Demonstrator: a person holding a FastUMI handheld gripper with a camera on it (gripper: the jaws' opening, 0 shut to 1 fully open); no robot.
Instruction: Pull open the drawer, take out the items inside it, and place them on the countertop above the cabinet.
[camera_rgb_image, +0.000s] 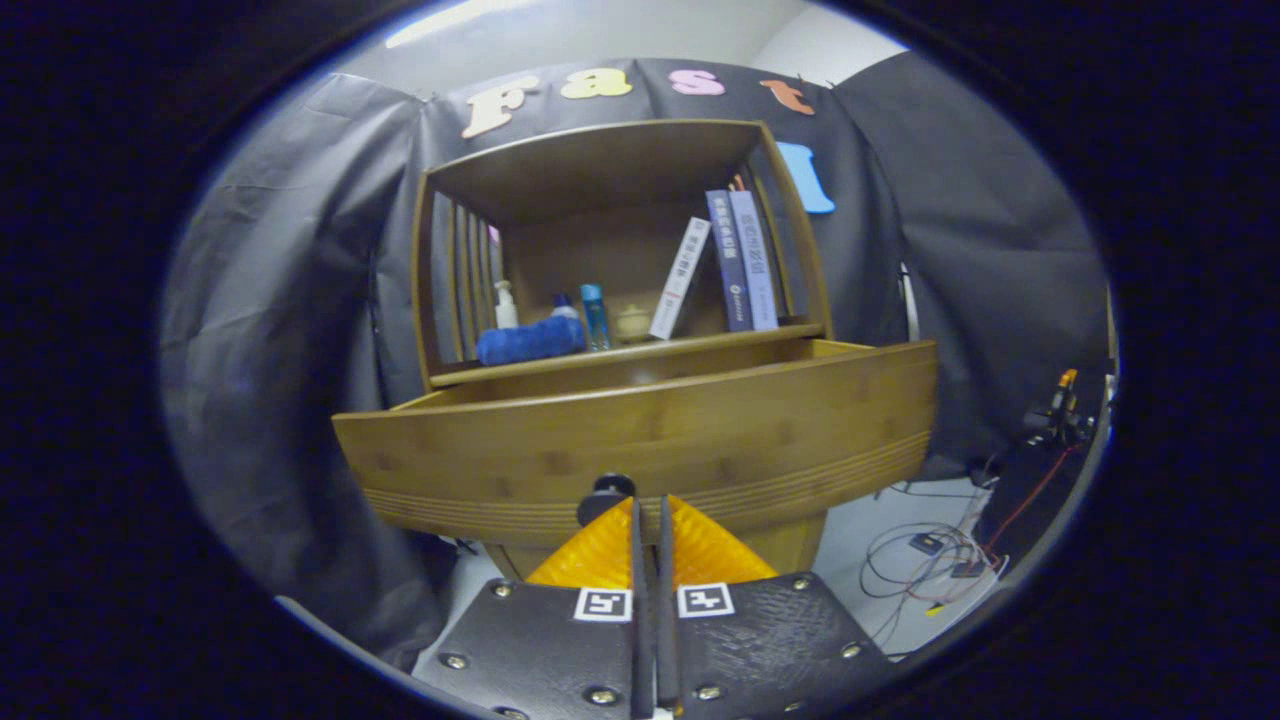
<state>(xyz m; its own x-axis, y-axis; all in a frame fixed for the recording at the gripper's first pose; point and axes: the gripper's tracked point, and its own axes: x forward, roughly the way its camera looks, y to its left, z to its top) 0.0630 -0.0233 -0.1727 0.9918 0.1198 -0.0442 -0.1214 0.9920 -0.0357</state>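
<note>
Gripper (648, 505) fingers pressed nearly together, tips just below the drawer (640, 440) front's lower edge beside its dark knob (605, 493). Drawer pulled out beneath the countertop (640, 350); contents hidden.

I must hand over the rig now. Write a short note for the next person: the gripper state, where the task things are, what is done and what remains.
Gripper: fingers closed together, nothing between them, tips just beside the dark drawer knob.
Drawer: already pulled out from the wooden cabinet; its inside is hidden behind the front panel, so the contents cannot be told.
Countertop above the drawer: already holds a blue cloth roll, small bottles and books.
Done: drawer opened.
Left: raise the gripper over the drawer, take out each item and place it on the countertop.
</note>
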